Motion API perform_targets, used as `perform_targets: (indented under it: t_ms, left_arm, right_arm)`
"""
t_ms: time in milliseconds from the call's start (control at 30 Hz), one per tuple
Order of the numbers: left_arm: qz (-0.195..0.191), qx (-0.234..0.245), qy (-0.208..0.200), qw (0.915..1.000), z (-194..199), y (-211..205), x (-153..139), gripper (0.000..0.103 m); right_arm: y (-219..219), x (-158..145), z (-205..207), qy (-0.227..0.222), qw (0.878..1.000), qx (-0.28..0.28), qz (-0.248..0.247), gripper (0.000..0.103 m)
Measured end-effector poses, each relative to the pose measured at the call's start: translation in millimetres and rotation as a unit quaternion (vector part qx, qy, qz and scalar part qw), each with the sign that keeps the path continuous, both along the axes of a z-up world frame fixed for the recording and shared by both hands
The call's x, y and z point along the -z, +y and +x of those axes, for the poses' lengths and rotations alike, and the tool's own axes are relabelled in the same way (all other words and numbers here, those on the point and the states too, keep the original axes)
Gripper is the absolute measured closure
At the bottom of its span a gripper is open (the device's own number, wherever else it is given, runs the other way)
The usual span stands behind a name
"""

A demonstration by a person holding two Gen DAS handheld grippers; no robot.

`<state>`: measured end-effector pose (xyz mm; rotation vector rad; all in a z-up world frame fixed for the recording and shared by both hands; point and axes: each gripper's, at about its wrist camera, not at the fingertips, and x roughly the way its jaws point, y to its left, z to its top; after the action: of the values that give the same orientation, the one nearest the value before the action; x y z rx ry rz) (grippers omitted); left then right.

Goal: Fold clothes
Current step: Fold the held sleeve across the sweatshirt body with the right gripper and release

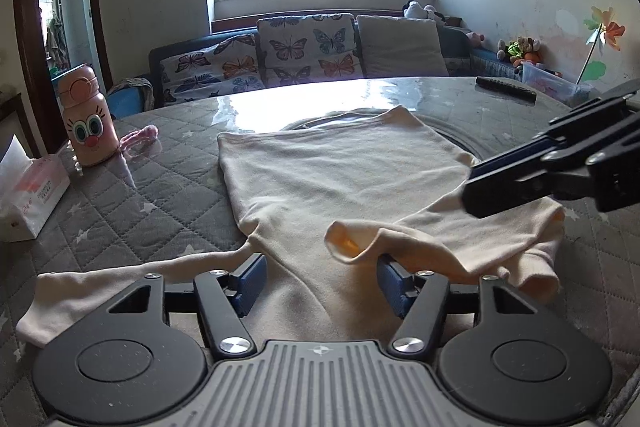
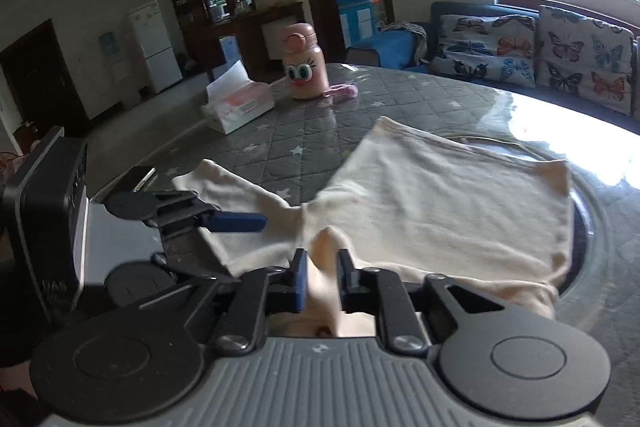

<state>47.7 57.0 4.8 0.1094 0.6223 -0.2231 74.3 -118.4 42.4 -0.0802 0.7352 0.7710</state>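
A cream long-sleeved shirt (image 1: 340, 171) lies flat on the round table's grey quilted cover (image 1: 160, 187). Its left sleeve (image 1: 100, 283) stretches out to the near left. The right sleeve is folded inward, and its cuff (image 1: 348, 243) rests on the body. My left gripper (image 1: 320, 267) is open, its blue pads wide apart over the near part of the shirt. My right gripper (image 2: 322, 267) is open by a narrow gap just behind the folded cuff (image 2: 326, 243), and the pads do not press on it. The left wrist view shows the right gripper (image 1: 476, 191) above the folded sleeve.
A pink cartoon-face bottle (image 1: 86, 123) with a pink strap (image 1: 140, 141) and a tissue box (image 1: 32, 195) stand at the table's left. A dark remote (image 1: 506, 89) lies far right. A glass turntable (image 1: 460, 137) is under the shirt's far end. A sofa (image 1: 304, 55) stands behind.
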Motion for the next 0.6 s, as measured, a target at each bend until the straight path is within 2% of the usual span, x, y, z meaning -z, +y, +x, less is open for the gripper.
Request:
perform_targets:
  t_ms: [100, 267, 400, 600]
  left_arm:
    - [-0.002, 0.008, -0.002, 1.0000, 0, -3, -3, 0.045]
    - [-0.014, 0.013, -0.017, 0.9997, -3, -2, -16, 0.045]
    - [-0.017, 0.013, -0.011, 0.9997, 2, -1, -18, 0.045]
    - [-0.009, 0.016, 0.018, 0.9997, 13, -10, -2, 0.045]
  right_arm:
    - [-21, 6, 5, 0.000, 0.999, 0.030, -0.020, 0.082]
    - [-66, 32, 21, 0.035, 0.994, 0.099, -0.035, 0.082]
    - [-81, 58, 25, 0.069, 0.991, 0.103, -0.048, 0.081]
    - [-80, 40, 34, 0.035, 0.995, 0.089, -0.041, 0.081]
